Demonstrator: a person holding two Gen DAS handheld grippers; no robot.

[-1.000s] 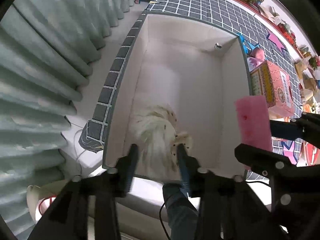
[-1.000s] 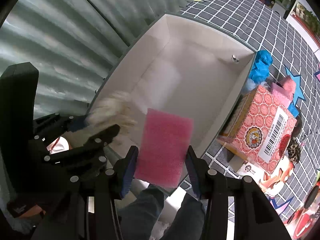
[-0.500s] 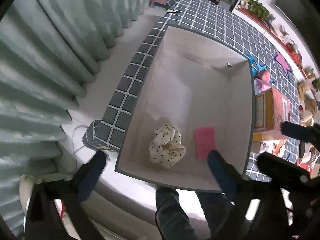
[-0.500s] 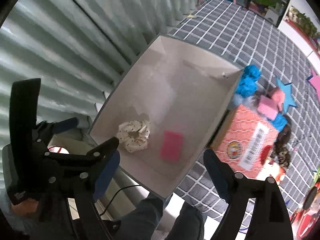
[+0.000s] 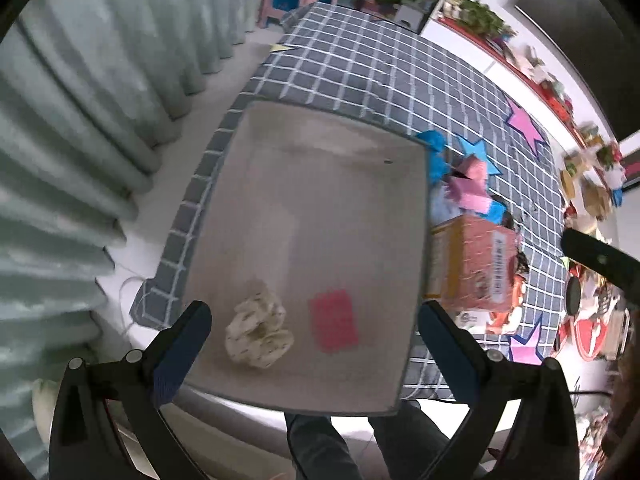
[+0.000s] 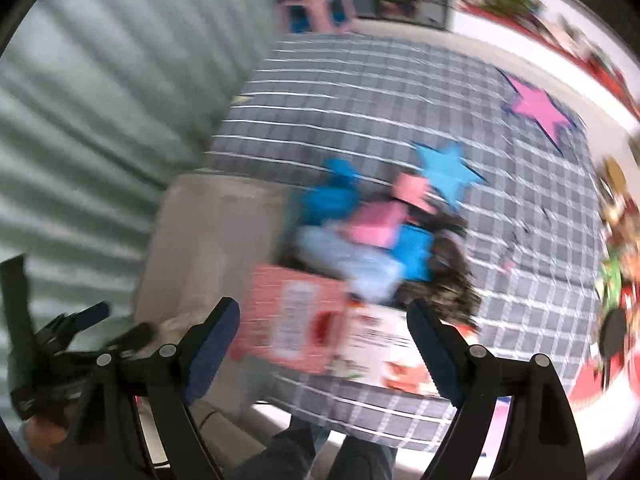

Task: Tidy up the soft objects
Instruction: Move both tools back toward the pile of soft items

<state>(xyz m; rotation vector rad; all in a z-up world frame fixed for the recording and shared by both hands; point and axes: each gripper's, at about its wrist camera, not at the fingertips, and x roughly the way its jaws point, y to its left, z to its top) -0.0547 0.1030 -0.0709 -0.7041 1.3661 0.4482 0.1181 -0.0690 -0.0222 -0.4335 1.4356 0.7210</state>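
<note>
Pink sponge (image 5: pixel 333 321) flat in box (image 5: pixel 416 240), beside dotted scrunchie (image 5: pixel 258 332).

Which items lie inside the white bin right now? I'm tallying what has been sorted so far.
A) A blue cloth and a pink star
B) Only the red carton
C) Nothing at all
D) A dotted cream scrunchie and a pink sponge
D: the left wrist view shows the dotted cream scrunchie and the pink sponge lying side by side on the floor of the white bin.
</note>
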